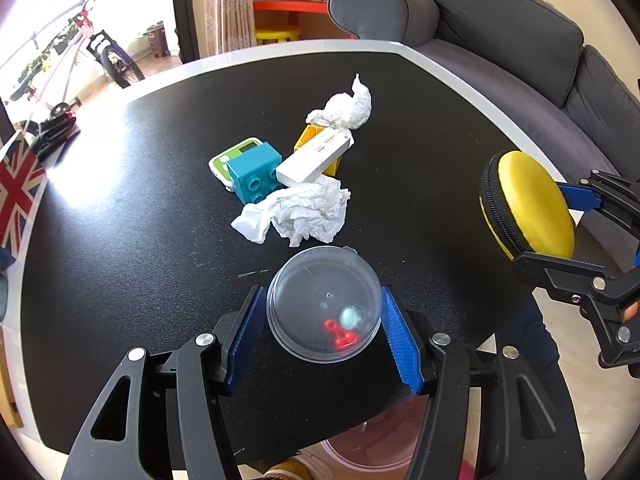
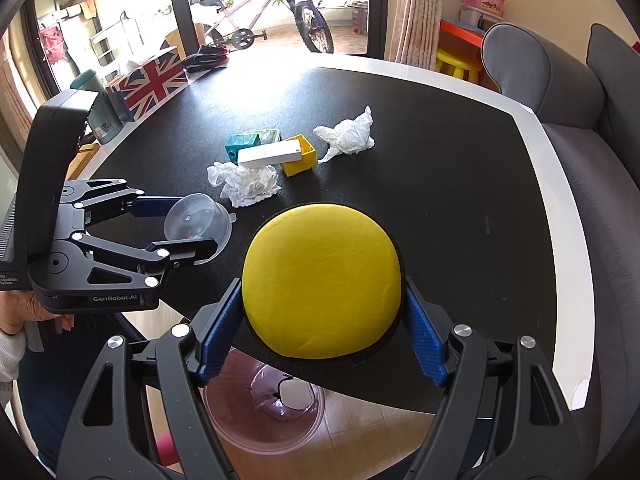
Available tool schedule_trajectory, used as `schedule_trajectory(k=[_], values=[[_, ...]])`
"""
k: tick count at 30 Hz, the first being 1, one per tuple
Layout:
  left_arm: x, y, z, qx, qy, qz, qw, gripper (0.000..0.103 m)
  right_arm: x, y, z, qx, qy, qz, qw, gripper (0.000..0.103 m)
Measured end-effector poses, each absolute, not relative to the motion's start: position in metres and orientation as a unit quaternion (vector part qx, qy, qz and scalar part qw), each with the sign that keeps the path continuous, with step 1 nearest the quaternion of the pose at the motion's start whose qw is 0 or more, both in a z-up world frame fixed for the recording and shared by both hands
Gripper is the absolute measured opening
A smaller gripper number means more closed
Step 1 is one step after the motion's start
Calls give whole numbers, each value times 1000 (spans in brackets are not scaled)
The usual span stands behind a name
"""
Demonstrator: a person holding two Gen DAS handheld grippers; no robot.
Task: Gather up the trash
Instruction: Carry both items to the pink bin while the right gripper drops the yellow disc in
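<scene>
A clear plastic cup [image 1: 320,304] with small red and pale bits inside sits between the blue pads of my left gripper [image 1: 322,300], which is shut on it near the black table's [image 1: 120,220] front edge. From the right wrist view the cup [image 2: 200,220] lies tilted in that gripper [image 2: 196,224]. My right gripper [image 2: 322,286] is shut on a round yellow zip case [image 2: 320,280], held over the table's front right edge. One crumpled white tissue [image 1: 300,216] lies just beyond the cup; another tissue [image 1: 348,110] lies farther back.
A teal block [image 1: 254,174], green timer [image 1: 224,160], white box [image 1: 316,156] and yellow block [image 1: 306,136] cluster mid-table. A pink translucent bin [image 2: 264,412] stands on the floor below the front edge. A Union Jack box [image 2: 152,80] sits far left, a grey sofa [image 1: 500,32] right.
</scene>
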State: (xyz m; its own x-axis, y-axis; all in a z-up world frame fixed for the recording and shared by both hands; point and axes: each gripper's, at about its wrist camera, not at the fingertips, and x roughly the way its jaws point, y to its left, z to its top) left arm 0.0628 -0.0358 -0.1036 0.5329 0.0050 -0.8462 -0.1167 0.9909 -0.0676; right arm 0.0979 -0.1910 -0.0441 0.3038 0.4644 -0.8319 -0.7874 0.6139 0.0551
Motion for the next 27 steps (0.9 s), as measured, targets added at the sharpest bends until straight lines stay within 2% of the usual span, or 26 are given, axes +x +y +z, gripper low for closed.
schedule_trajectory(k=[15, 27], values=[[3, -50, -64, -49, 428, 28, 902, 57, 56, -210, -29, -176, 405, 414, 796, 75], [-42, -67, -83, -74, 428, 8, 901, 57, 12, -232, -46, -172, 413, 422, 788, 75]])
